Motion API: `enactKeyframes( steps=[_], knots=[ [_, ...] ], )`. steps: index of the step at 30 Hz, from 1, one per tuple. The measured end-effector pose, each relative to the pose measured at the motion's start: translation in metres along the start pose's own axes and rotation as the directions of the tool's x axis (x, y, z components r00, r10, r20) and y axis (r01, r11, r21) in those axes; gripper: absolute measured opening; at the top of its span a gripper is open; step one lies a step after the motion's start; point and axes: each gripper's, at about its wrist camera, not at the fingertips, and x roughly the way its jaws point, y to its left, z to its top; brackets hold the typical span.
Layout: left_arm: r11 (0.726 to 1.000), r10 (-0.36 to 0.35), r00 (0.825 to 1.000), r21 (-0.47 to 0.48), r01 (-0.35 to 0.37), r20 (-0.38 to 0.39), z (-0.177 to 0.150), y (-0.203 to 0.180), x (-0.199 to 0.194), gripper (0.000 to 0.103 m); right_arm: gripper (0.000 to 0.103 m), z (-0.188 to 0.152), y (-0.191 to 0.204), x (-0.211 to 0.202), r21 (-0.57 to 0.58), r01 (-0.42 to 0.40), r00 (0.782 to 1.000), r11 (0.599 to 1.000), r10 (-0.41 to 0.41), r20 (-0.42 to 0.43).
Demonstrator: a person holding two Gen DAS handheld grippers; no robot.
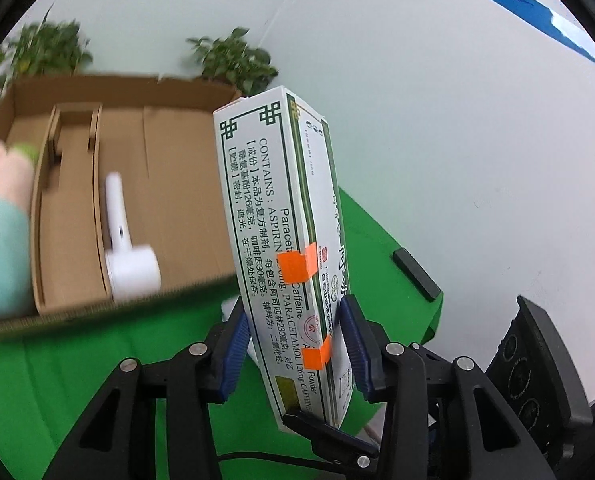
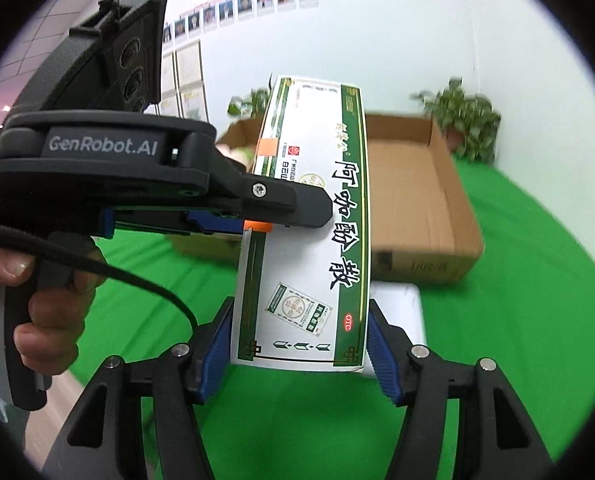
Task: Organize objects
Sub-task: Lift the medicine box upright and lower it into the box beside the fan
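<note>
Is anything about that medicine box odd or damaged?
The medicine box is held off the green cloth by both grippers at once, and orange tape is stuck across its edge. No damage shows.

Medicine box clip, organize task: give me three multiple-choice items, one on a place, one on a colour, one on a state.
1. Where is the white handheld device?
A. inside the cardboard box
B. on the green cloth
C. in a gripper

2. What colour are the tape pieces on the medicine box?
A. blue
B. orange
C. yellow

3. How is the medicine box held?
A. lying free
B. by the left gripper alone
C. by both, the right gripper too

Answers: 1 A, it lies on the carton's floor. 2 B, orange strips show. 3 C, each gripper's blue pads press its sides.
</note>
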Motion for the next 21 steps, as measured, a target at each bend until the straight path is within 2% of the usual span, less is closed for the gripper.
enactKeyframes(
  steps=[6, 11, 16, 21],
  knots=[
    [0.995, 0.026, 0.999, 0.09, -0.03, 0.043, 0.036, -0.023, -0.003, 0.04, 0.059, 0.028, -0.017, 0.005, -0.009, -0.002, 0.999, 1.0, 0.003, 0.05],
    [0.993, 0.053, 0.998, 0.101, -0.056, 0.038, 0.088, -0.012, 0.004, 0.04, 0.059, 0.059, -0.041, 0.024, 0.024, -0.029, 0.998, 0.999, 0.028, 0.055],
    [0.995, 0.076, 0.997, 0.072, -0.075, -0.001, 0.127, 0.004, 0.022, 0.04, 0.059, 0.093, -0.064, 0.053, 0.067, -0.071, 0.997, 0.995, 0.071, -0.005],
    [0.994, 0.094, 0.995, 0.055, -0.092, -0.033, 0.145, 0.02, 0.04, 0.04, 0.059, 0.105, -0.075, 0.074, 0.121, -0.099, 0.992, 0.988, 0.108, -0.068]
  ],
)
